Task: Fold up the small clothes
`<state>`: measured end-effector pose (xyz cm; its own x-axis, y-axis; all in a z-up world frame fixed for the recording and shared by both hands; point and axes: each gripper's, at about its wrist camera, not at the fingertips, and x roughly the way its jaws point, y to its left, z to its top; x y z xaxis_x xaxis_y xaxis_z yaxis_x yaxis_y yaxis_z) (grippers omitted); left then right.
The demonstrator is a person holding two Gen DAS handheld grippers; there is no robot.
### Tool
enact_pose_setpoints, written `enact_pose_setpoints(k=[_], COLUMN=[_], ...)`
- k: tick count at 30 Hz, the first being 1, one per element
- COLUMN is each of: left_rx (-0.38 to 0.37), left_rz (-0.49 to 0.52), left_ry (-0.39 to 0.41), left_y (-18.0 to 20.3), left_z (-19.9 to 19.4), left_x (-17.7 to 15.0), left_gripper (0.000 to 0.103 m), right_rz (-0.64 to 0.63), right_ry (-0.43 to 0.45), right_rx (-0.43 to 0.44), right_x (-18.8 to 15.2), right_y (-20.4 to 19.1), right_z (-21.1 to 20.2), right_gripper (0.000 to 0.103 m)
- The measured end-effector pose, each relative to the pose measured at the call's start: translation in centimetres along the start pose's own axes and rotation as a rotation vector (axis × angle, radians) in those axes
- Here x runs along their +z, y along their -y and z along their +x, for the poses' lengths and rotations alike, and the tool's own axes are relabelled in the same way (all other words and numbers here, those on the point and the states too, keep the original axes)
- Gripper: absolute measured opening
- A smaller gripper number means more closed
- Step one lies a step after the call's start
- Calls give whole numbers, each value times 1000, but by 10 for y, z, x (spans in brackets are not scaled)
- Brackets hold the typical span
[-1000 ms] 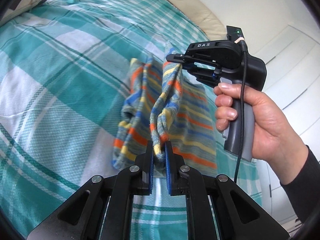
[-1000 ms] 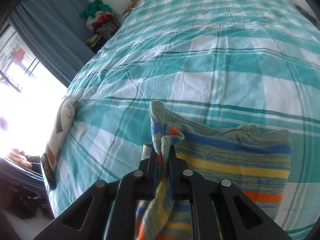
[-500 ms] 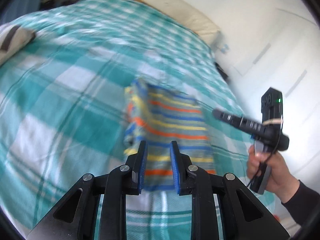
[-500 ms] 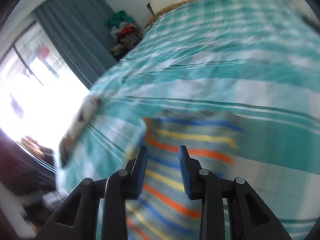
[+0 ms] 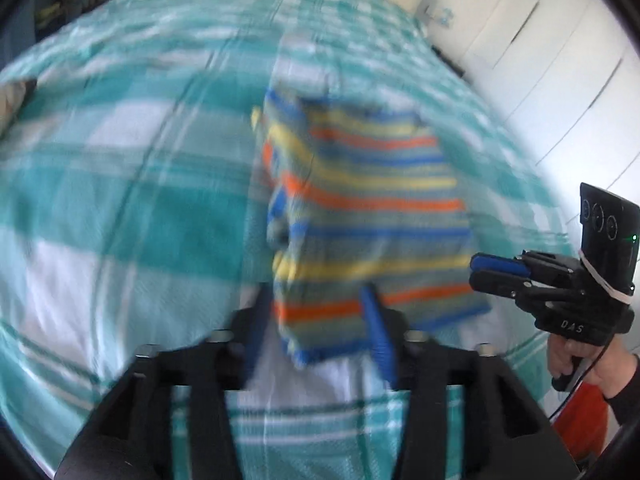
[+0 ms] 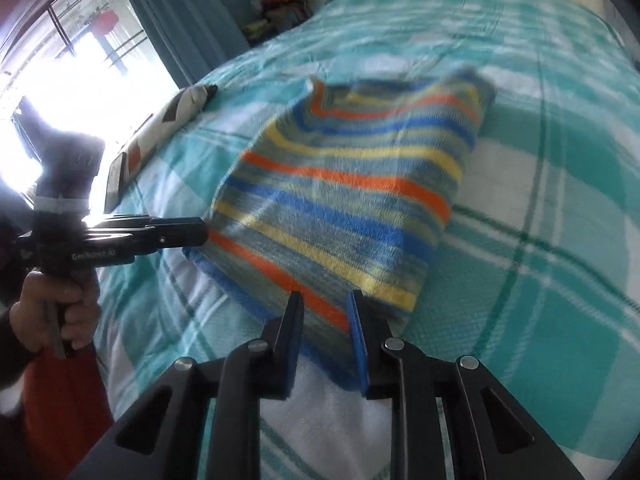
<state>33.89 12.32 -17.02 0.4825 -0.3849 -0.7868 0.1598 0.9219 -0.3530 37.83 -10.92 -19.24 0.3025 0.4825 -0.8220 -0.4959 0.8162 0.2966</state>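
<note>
Left claw (image 5: 316, 332): jaws set wide, just been opening, nothing gripped; striped sweater (image 5: 368, 216) seen between the fingers but lying below, untouched.

Right claw (image 6: 324, 340): jaws narrowly apart, just been closing a little, empty, hovering over the sweater's near edge.

Striped sweater: folded, flat on the teal checked bed (image 6: 540, 208), between both claws.
</note>
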Motion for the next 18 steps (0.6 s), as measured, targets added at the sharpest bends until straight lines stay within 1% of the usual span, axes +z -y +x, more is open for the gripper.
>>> enact_pose_setpoints(k=[2,4,5,7,8,9,10,11,12,13,14,16,17,18], left_rx=[-48,-52,-46,2,26,65,111,144,125,99,85,43,7,-12], left_rz=[37,73,89,84,75,58,36,0,-23,-47,-64,-70,-65,-56], left_ry=[51,64,63,30,6,-29,-71,-112,-116,-104,-85,-44,-28,-22], left_y=[14,23,26,21,16,11,2,-13,-19,-25,-29,-32,-32,-31], left_z=[2,17,31,65,77,91,103,115,113,106,94,68,51,42], left_x=[23,48,63,96,105,115,116,119,117,116,114,103,92,82], left_gripper=[61,61,61,60,60,60,58,54,49,49,52,57,61,63], right_rz=[-45,-60,-59,-46,-22,3,40,105,158,187,192,171,150,122], right_ry=[56,93,113,111,98,78,37,-43,-81,-52,-14,41,75,101], right_rx=[-40,-73,-93,-113,-128,-141,-166,-194,-183,-164,-164,-189,-193,-186], right_x=[26,54,72,99,114,120,123,121,111,103,101,96,92,86], right_y=[-2,5,11,27,40,51,65,83,96,102,99,86,75,62], right_z=[-11,-10,-3,15,31,40,57,80,92,91,82,60,45,30], right_gripper=[23,23,23,23,23,23,23,23,23,23,23,24,25,25])
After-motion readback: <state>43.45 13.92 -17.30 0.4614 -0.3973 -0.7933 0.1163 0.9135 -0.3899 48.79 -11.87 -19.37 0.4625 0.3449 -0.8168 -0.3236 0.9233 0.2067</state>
